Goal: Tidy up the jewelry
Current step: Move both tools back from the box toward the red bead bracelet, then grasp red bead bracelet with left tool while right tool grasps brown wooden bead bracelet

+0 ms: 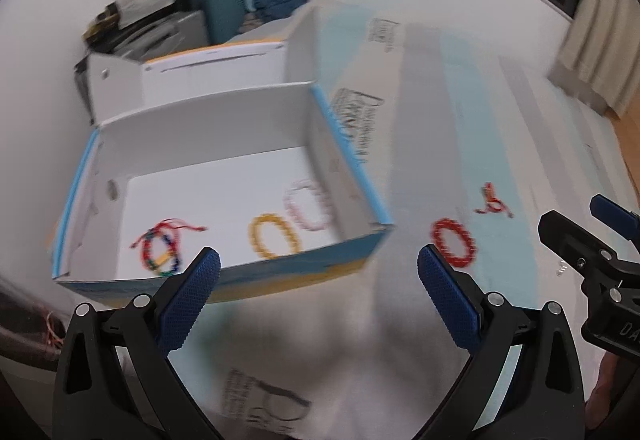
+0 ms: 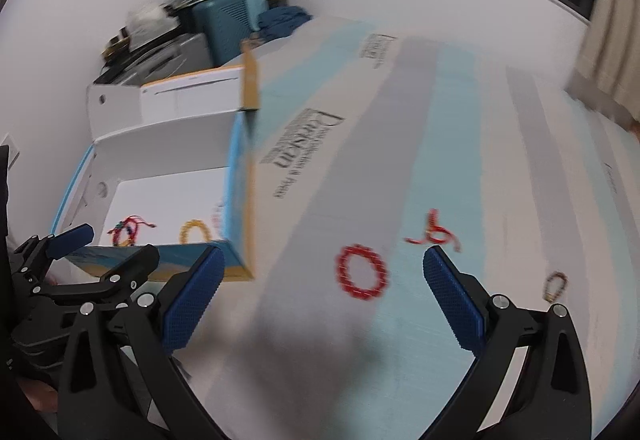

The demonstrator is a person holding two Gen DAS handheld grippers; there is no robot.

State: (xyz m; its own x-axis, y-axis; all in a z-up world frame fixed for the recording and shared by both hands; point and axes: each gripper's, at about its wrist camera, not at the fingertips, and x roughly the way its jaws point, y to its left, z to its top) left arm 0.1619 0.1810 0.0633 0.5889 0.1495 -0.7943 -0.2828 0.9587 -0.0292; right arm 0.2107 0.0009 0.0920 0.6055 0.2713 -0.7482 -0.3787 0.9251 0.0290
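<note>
An open box (image 1: 208,128) with white inner walls holds a multicolour bracelet with red cord (image 1: 160,252), a yellow bead bracelet (image 1: 274,236) and a pale pink bracelet (image 1: 308,204). To its right on the striped cloth lie a red bead bracelet (image 1: 454,242) (image 2: 362,272), a red cord bracelet (image 1: 494,202) (image 2: 434,234) and a small brown bracelet (image 2: 556,286). My left gripper (image 1: 320,272) hovers open and empty over the box's near right corner. Wide open as well, my right gripper (image 2: 324,280) hangs above the red bead bracelet, holding nothing.
The box (image 2: 240,180) has a raised lid flap (image 1: 216,72) at its back. Behind it stand a teal case (image 1: 224,8) and piled clutter against the wall. A curtain (image 1: 600,52) hangs at the right. Each gripper shows at the edge of the other's view.
</note>
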